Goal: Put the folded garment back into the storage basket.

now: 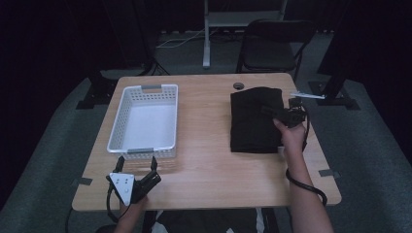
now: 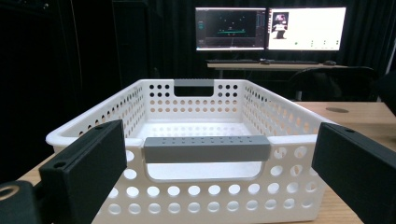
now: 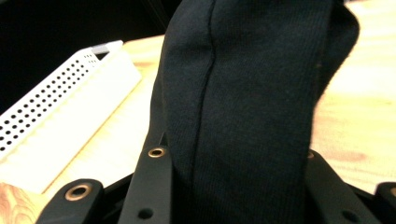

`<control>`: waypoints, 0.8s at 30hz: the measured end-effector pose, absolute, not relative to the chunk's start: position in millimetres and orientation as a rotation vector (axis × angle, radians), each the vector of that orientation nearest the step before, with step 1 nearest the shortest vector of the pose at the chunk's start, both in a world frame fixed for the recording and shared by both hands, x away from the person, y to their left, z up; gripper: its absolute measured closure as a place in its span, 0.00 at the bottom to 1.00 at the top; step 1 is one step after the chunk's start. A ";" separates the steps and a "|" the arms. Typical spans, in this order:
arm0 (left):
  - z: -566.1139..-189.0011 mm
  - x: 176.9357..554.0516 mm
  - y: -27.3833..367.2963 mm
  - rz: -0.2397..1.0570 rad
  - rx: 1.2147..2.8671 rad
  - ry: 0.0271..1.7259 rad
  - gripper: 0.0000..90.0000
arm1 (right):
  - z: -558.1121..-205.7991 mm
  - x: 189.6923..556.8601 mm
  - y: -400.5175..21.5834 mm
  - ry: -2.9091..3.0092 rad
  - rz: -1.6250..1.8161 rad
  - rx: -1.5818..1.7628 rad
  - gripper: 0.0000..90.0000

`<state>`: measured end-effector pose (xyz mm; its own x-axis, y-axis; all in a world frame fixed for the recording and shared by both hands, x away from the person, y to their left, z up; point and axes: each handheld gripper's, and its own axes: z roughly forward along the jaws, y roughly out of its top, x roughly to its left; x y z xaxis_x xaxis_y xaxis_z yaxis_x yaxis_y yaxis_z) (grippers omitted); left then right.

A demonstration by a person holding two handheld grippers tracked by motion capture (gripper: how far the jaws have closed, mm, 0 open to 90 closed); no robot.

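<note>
High view: a folded black knit cloth (image 1: 255, 120) lies at about 2 o'clock on the light wooden worktop (image 1: 209, 160), and the right gripper (image 1: 290, 116) sits at its right edge. Right gripper view has that gripper's 2 fingers (image 3: 152, 186) clamped on a raised fold of the cloth. At 7 o'clock the left gripper (image 1: 138, 166) rests with fingers (image 2: 88, 163) spread apart, facing the white perforated plastic basket (image 1: 120, 127) at 10 o'clock.

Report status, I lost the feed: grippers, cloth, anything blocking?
Left gripper open, facing white basket. Right gripper shut on black cloth, lying on table. Path to basket unobstructed.
</note>
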<state>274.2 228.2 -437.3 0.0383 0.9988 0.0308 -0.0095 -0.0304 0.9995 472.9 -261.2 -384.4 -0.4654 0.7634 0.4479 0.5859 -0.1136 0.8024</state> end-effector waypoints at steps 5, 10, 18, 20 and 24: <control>-437.3 274.2 228.2 1.207 1.243 1.160 0.05 | -370.8 466.7 -260.1 1.963 1.640 1.483 0.76; -437.3 274.3 228.2 1.207 1.243 1.160 0.05 | -357.7 463.3 -261.0 1.945 1.662 1.462 0.76; -437.3 274.3 228.0 1.210 1.241 1.163 0.05 | -325.6 457.2 -265.2 1.893 1.725 1.412 0.76; -437.2 274.4 228.0 1.211 1.242 1.163 0.05 | -316.3 455.1 -265.7 1.881 1.729 1.401 0.76; -437.2 274.4 228.0 1.211 1.241 1.164 0.05 | -301.3 451.6 -265.9 1.860 1.728 1.377 0.76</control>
<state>274.4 228.0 -437.2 0.0333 0.9990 0.0310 -0.0090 -0.0307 0.9995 451.6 -265.9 -301.3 -0.5205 0.7543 0.4001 0.4545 -0.1519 0.8777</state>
